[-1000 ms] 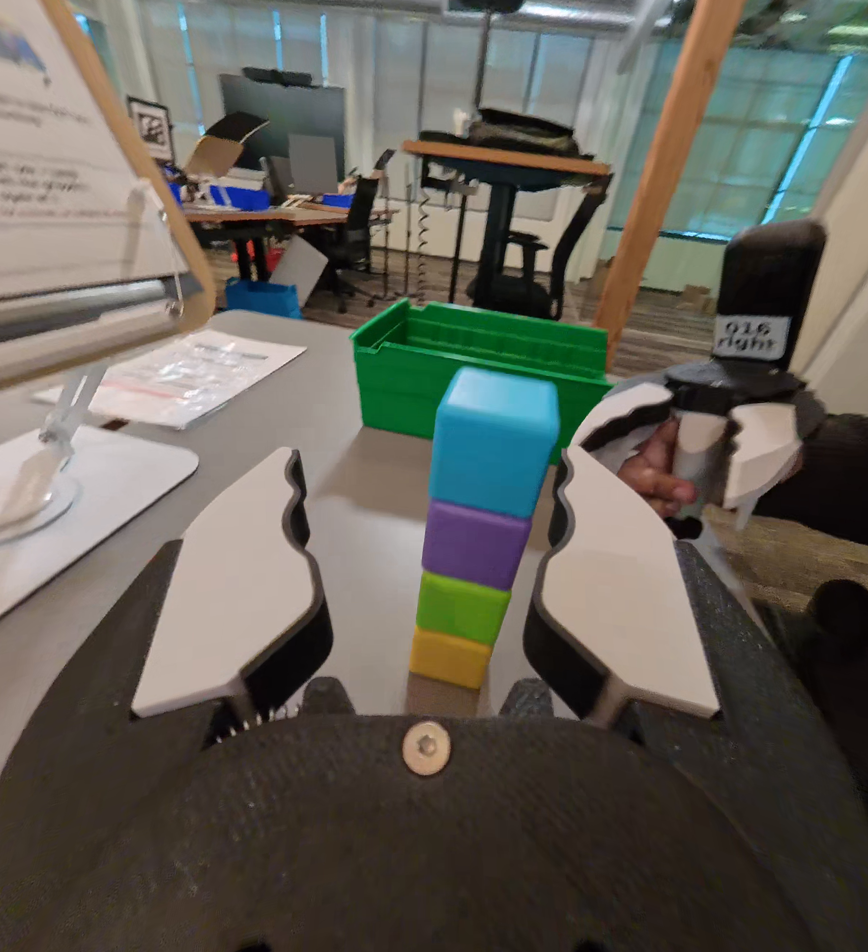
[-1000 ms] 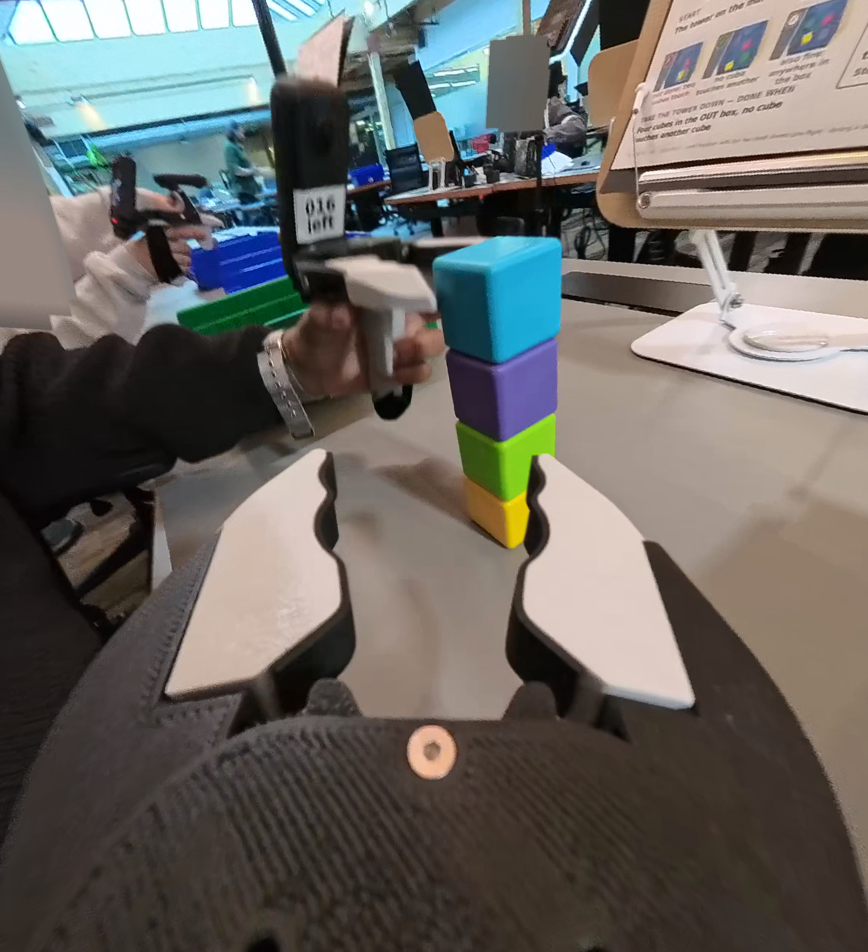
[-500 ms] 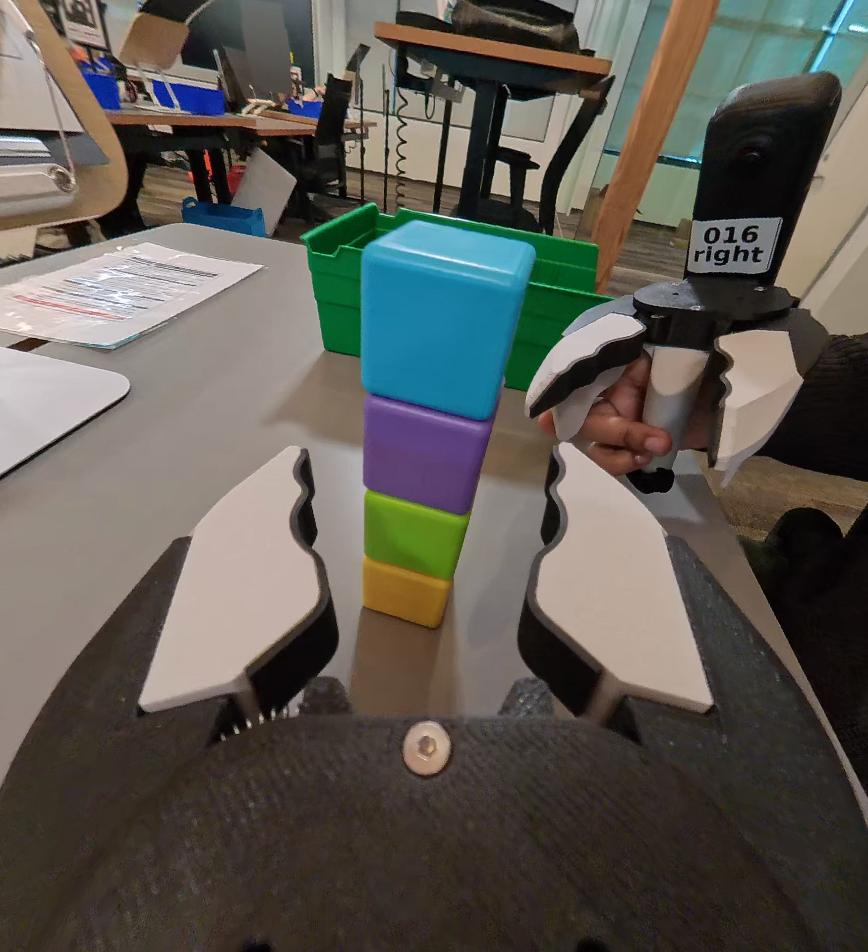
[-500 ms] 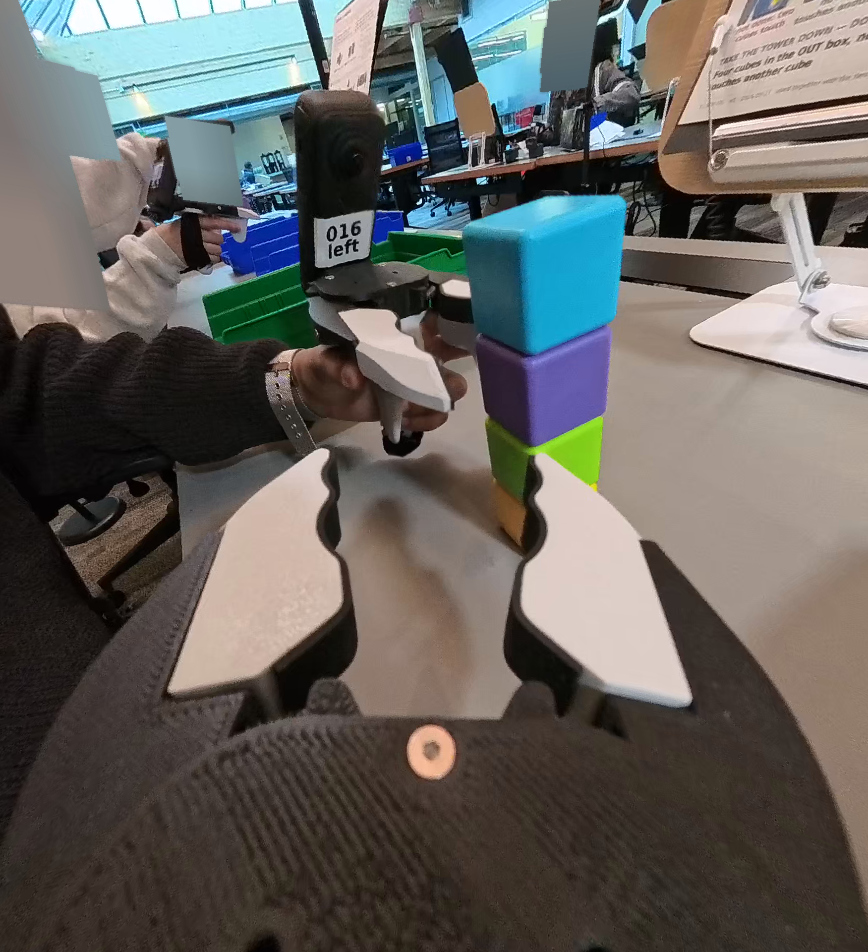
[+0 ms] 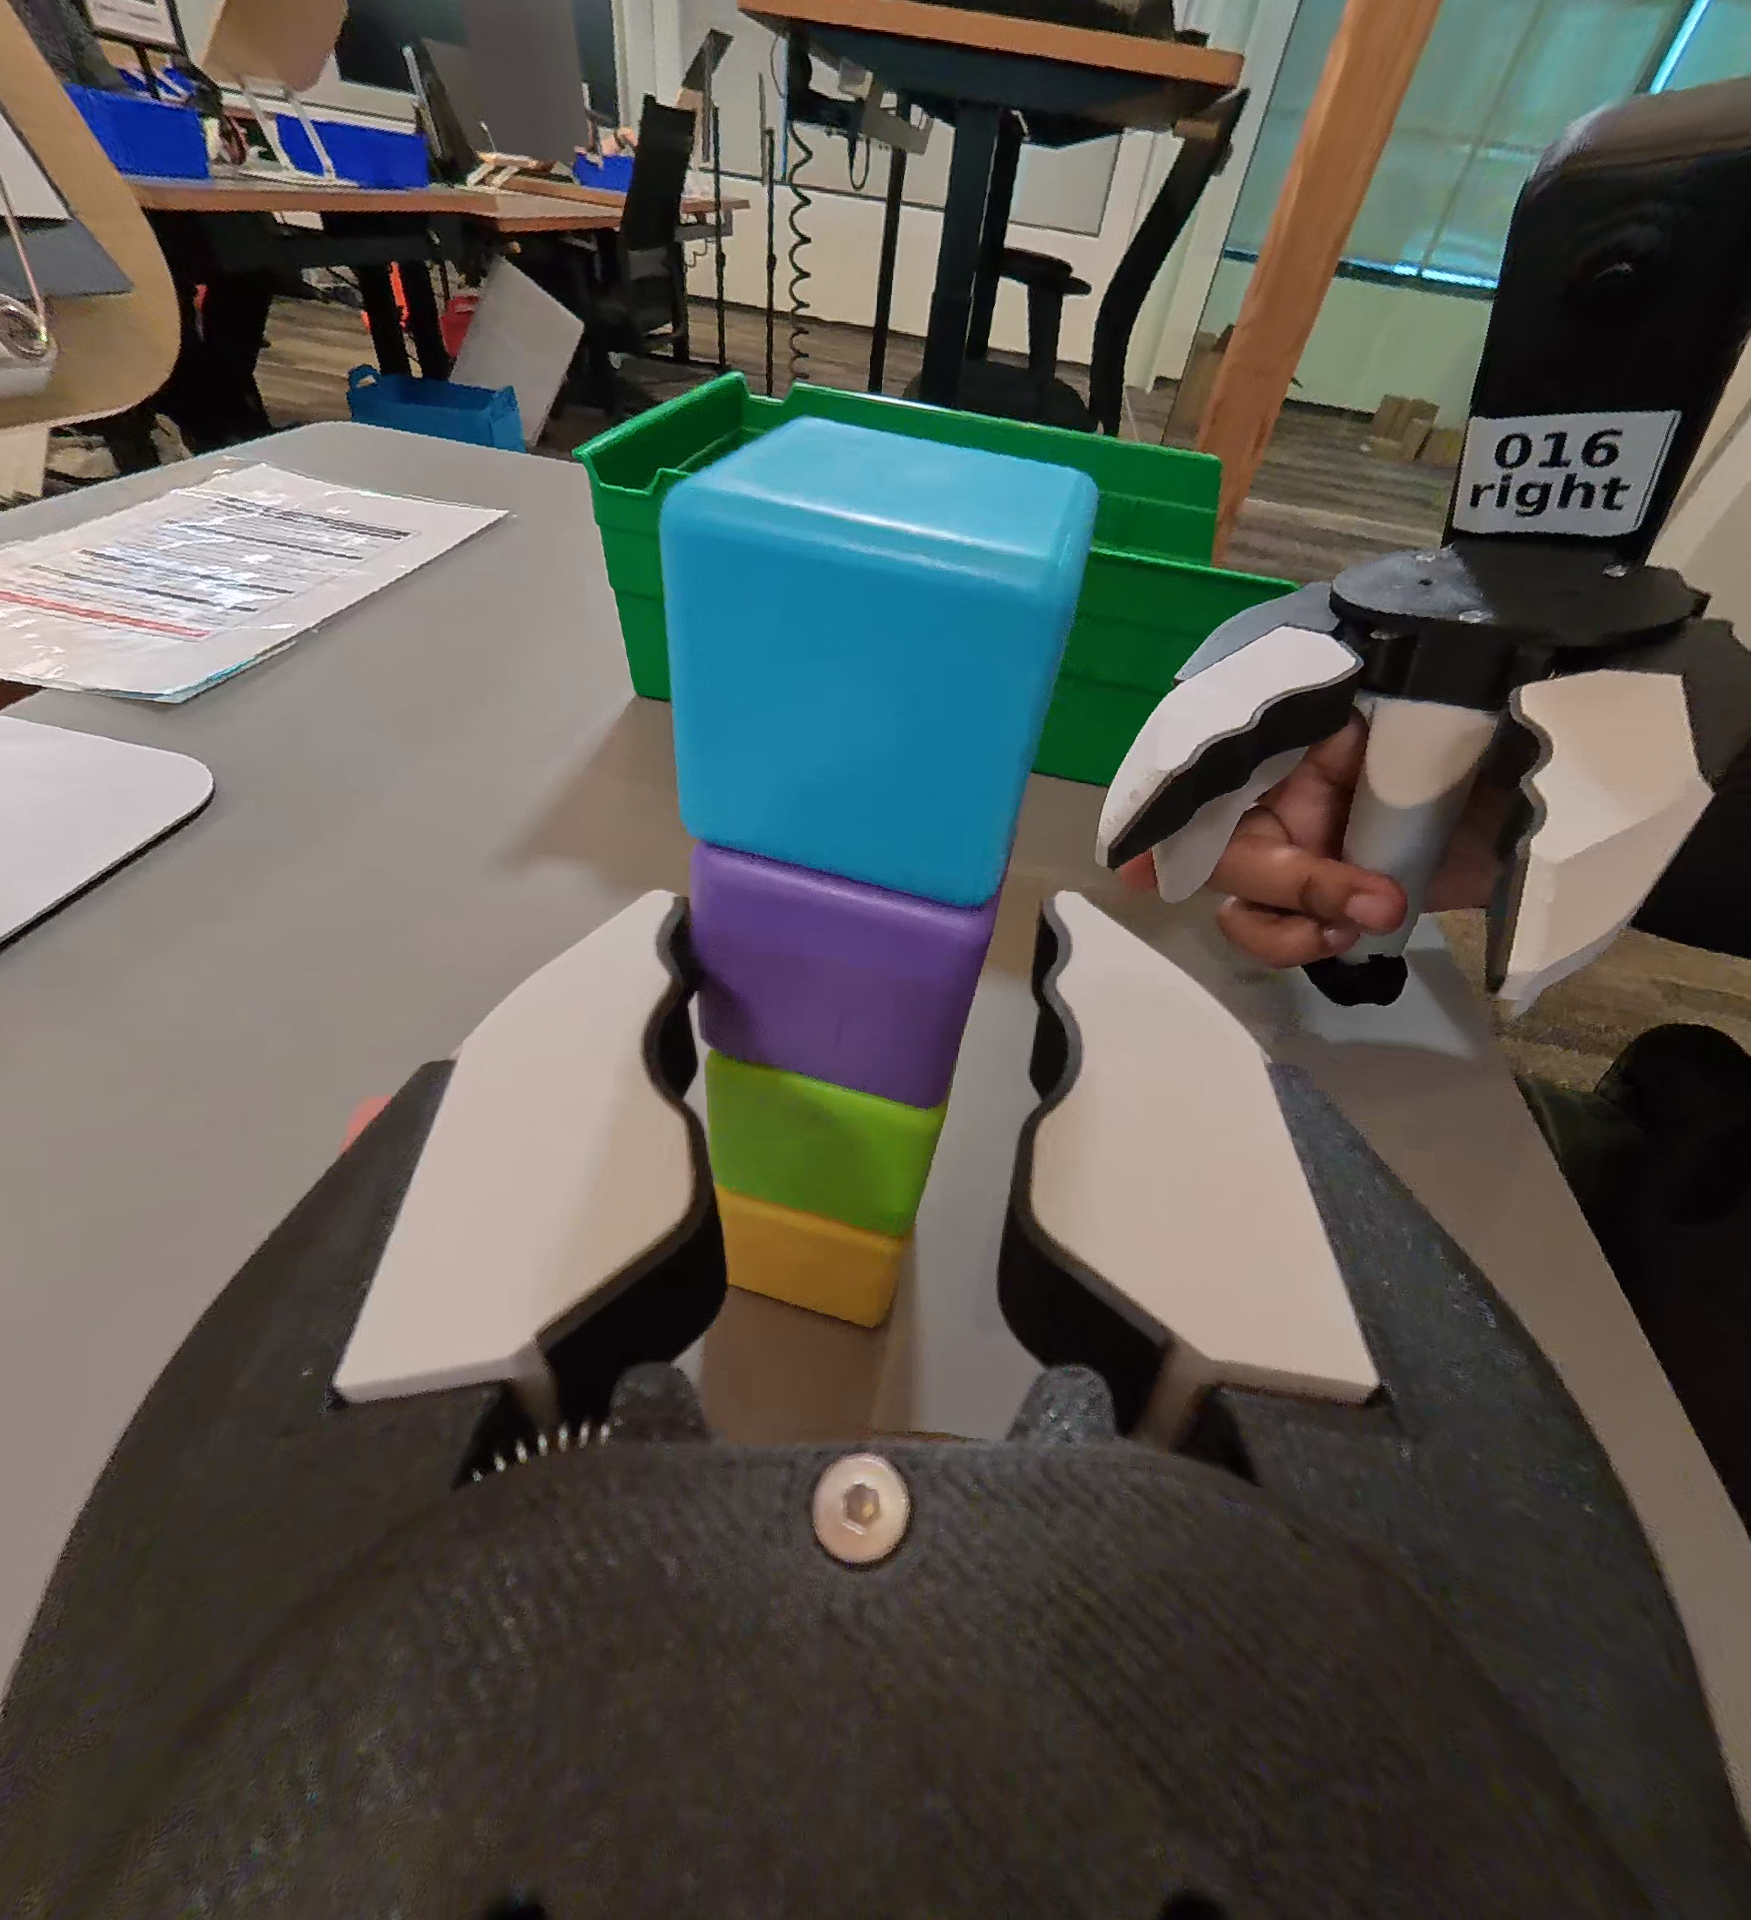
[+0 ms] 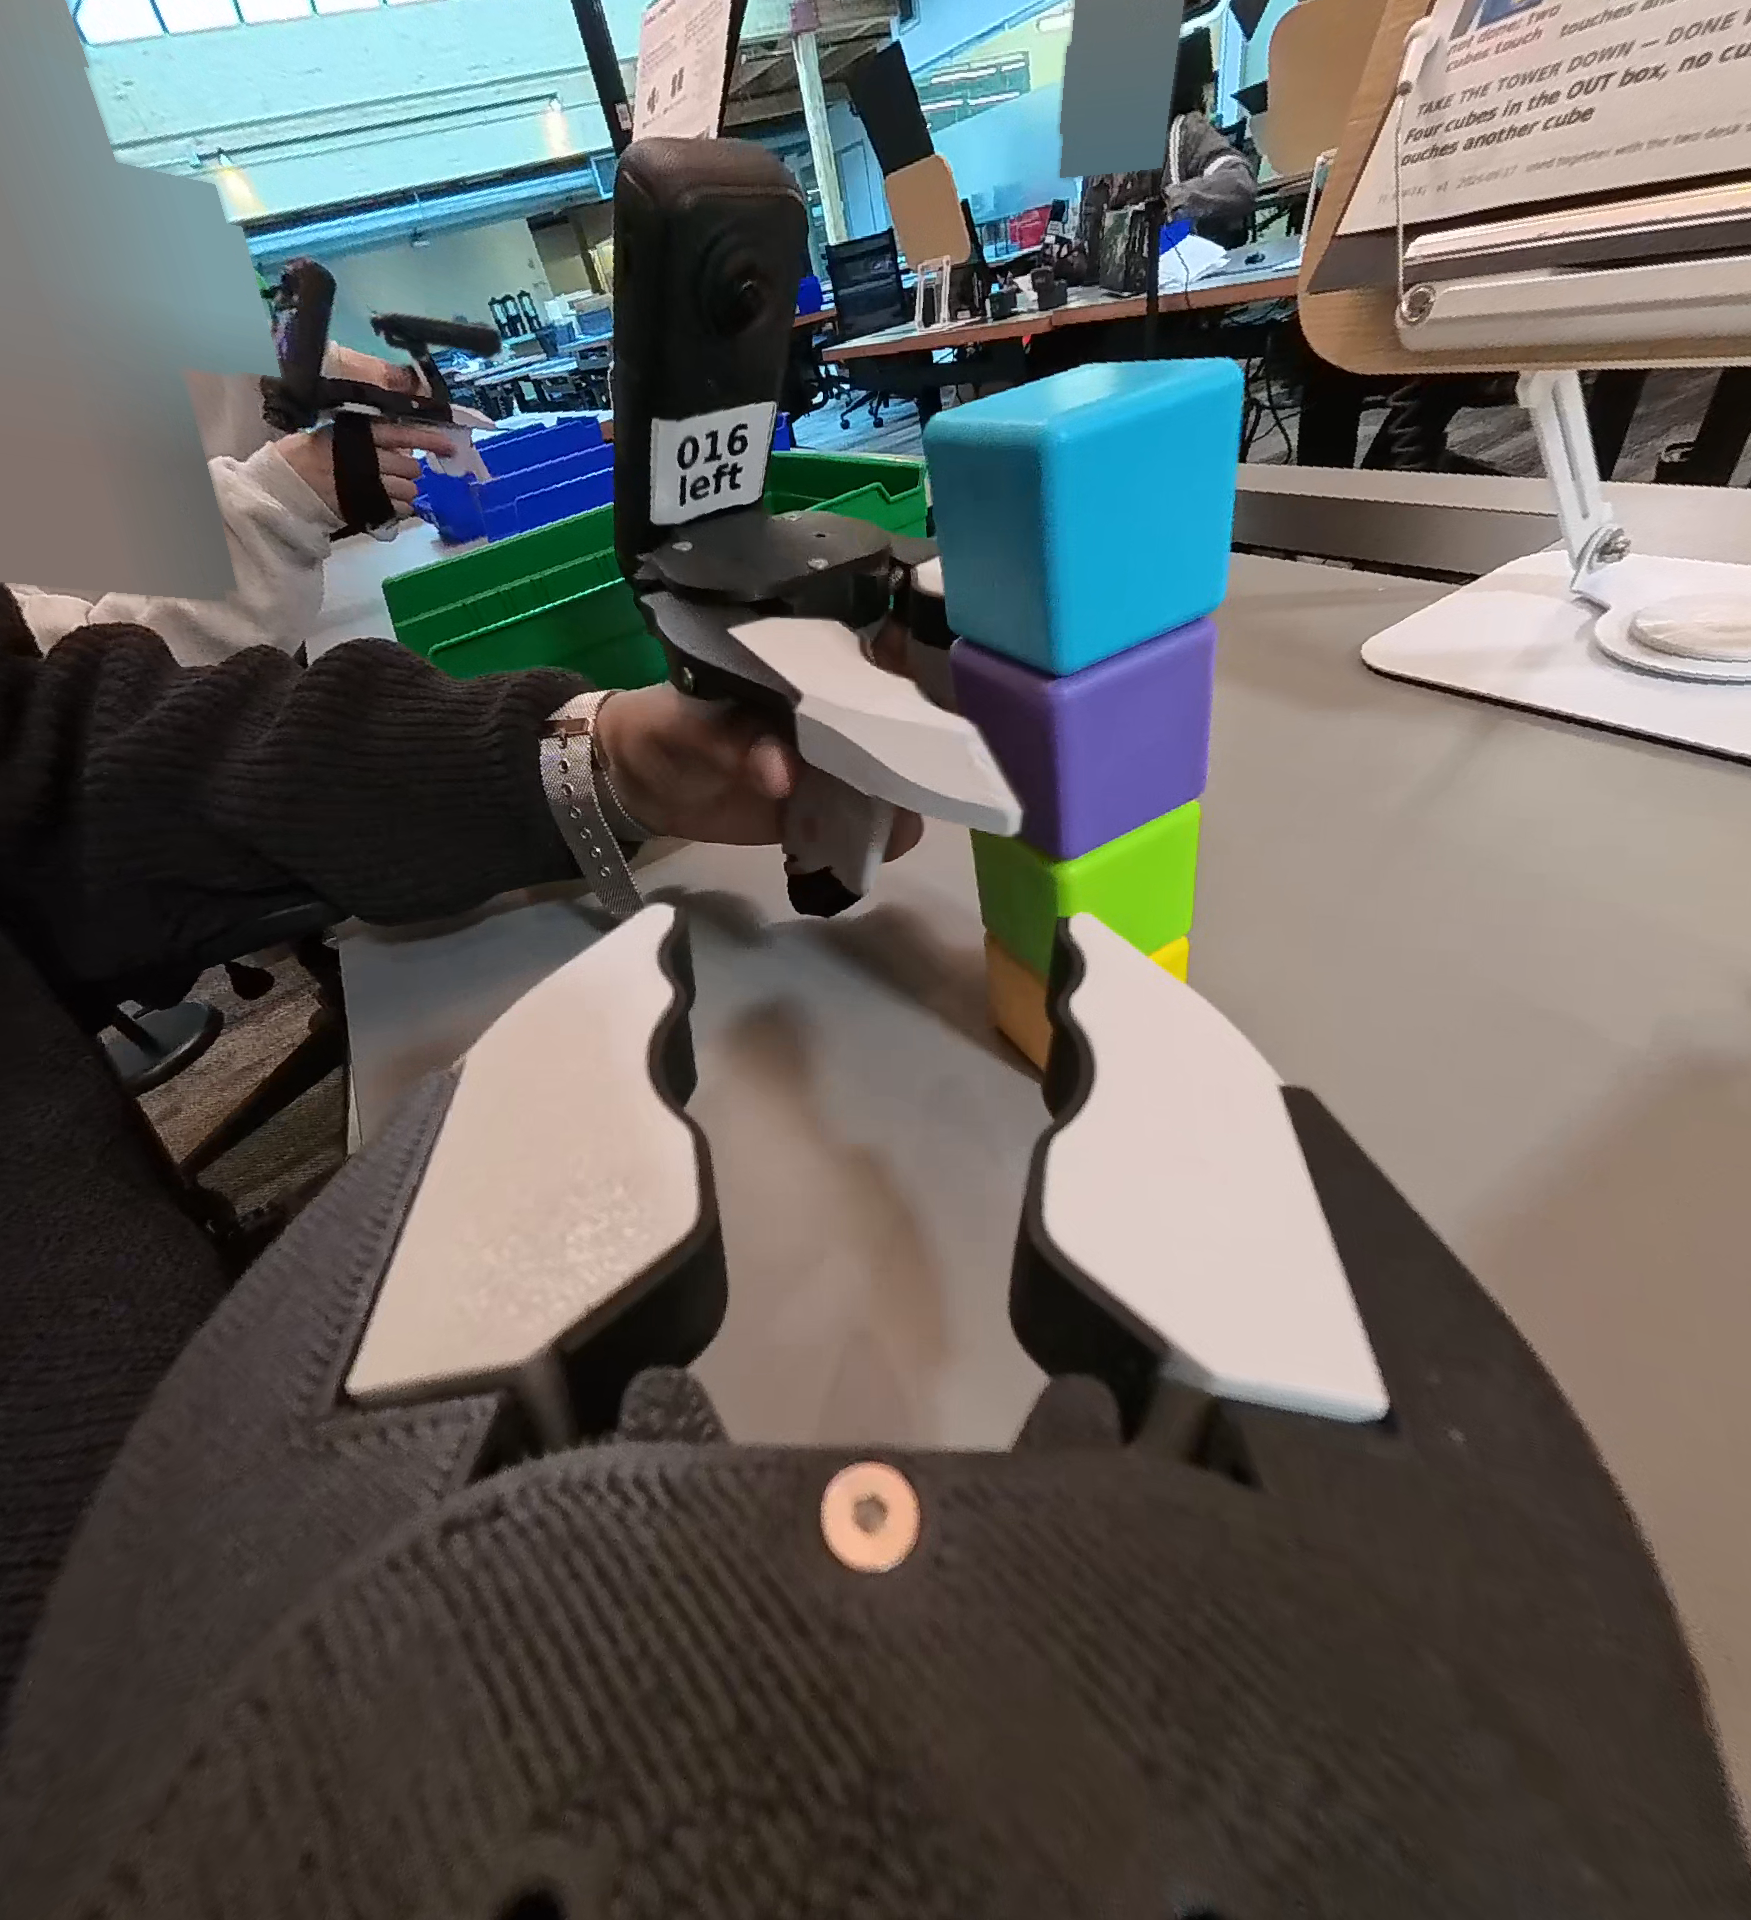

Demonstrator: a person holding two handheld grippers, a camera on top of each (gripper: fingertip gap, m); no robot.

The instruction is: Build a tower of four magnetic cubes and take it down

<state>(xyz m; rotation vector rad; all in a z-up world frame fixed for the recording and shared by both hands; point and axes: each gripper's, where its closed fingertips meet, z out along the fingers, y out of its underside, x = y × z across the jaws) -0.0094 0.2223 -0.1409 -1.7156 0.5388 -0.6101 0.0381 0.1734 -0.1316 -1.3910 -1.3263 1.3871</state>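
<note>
Our left claw (image 5: 863,935) has moved in, now wide around the purple cube (image 5: 835,971) mid-stack. Right claw (image 6: 866,977) wide, w/ nothing in it, beside the yellow cube (image 6: 1018,1006) on the desk (image 6: 1473,987).

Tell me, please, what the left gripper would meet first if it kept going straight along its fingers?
Most likely the purple cube: the open left gripper straddles the stack at that height, below the blue cube. Exact depth is unclear.

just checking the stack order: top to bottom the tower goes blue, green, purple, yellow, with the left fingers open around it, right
Not quite. In the left wrist view the purple cube sits directly under the blue cube, and the green cube comes below it, then the yellow cube. The left gripper is open around the tower, as you said.
</note>
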